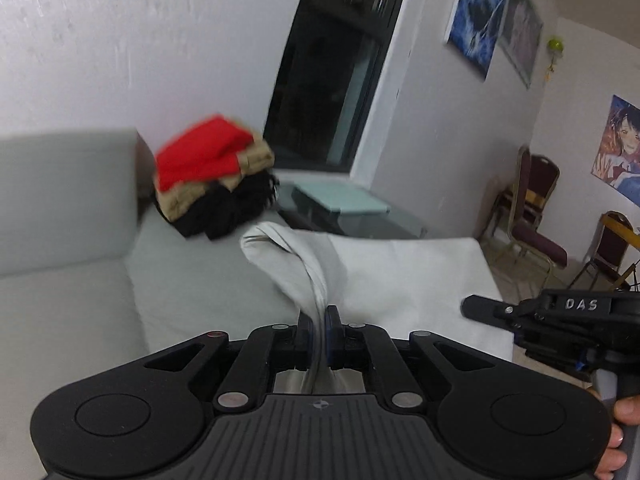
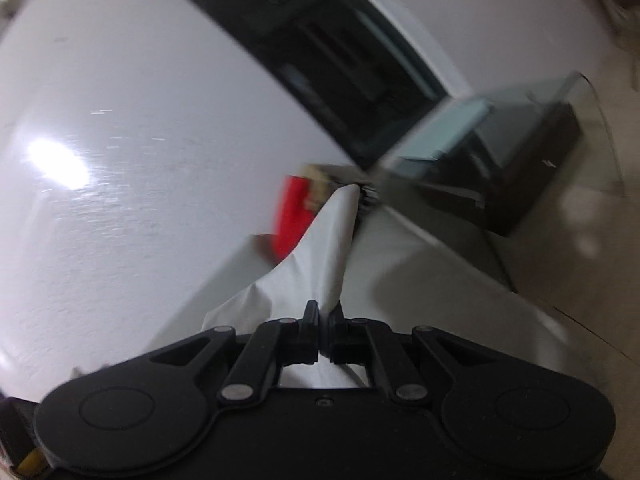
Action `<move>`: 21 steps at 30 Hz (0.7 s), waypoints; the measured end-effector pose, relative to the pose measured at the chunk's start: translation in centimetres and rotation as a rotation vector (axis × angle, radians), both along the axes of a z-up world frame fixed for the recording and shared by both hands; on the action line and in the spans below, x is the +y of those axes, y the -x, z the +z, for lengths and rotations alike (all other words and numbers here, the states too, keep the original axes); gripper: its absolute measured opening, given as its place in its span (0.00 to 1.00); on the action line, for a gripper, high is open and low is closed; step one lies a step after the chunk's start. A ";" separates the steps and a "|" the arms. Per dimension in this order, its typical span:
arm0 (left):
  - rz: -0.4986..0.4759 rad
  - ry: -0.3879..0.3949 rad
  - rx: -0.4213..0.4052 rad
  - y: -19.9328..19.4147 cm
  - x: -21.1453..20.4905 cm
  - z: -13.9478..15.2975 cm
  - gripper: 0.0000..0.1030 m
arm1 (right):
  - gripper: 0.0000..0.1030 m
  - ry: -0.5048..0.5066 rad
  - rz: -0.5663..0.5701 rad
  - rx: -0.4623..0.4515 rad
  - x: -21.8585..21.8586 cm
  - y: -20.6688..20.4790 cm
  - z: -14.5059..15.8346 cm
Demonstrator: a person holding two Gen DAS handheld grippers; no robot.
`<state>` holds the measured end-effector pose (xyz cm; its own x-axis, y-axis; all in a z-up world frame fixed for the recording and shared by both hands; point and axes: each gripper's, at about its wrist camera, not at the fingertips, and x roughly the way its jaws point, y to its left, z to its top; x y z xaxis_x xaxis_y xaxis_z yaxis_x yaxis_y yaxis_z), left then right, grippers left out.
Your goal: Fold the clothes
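A white garment is pinched tight in the left gripper and right gripper, raised ahead for folding.

**Two wrist fisheyes, overlapping on sofa end**

Left wrist cam sits just behind its gripper, angled slightly down over the sofa toward the window. Right wrist cam: same mount, rolled, closer to the wall. Both see the red-topped clothes stack, window, glass table.

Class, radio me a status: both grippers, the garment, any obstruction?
Left gripper shut on white garment. Right gripper shut on it too. Garment lifted over sofa. Folded pile behind, clear of path.
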<state>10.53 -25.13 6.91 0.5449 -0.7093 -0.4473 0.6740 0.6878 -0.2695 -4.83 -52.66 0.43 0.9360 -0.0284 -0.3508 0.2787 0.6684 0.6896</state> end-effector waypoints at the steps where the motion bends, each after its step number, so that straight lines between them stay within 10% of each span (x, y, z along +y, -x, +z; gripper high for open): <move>1: -0.006 -0.001 0.002 -1.0 -0.7 -0.4 0.00 | 0.04 0.006 -0.010 0.017 -0.8 -1.3 -0.7; 7: 0.097 -0.137 0.060 -7.0 -4.4 -5.1 0.02 | 0.06 0.089 -0.037 0.173 -5.1 -10.3 -5.8; 9: 0.124 -0.159 0.104 -7.9 -3.3 -6.3 0.05 | 0.22 0.118 -0.146 0.328 -6.6 -11.1 -7.5; 12: 0.118 -0.192 0.107 -7.6 -1.4 -7.3 0.23 | 0.54 0.089 -0.232 0.320 -8.3 -8.1 -8.7; 21: -0.080 -0.206 0.024 -3.1 -4.2 -7.6 0.25 | 0.28 0.212 -0.137 0.231 -4.4 -1.0 -6.8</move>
<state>13.62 -29.34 -0.66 0.4785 -0.6418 -0.5992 0.7236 0.6748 -0.1449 -3.88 -57.10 -6.40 0.8152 -0.2432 -0.5257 0.5081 0.7360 0.4474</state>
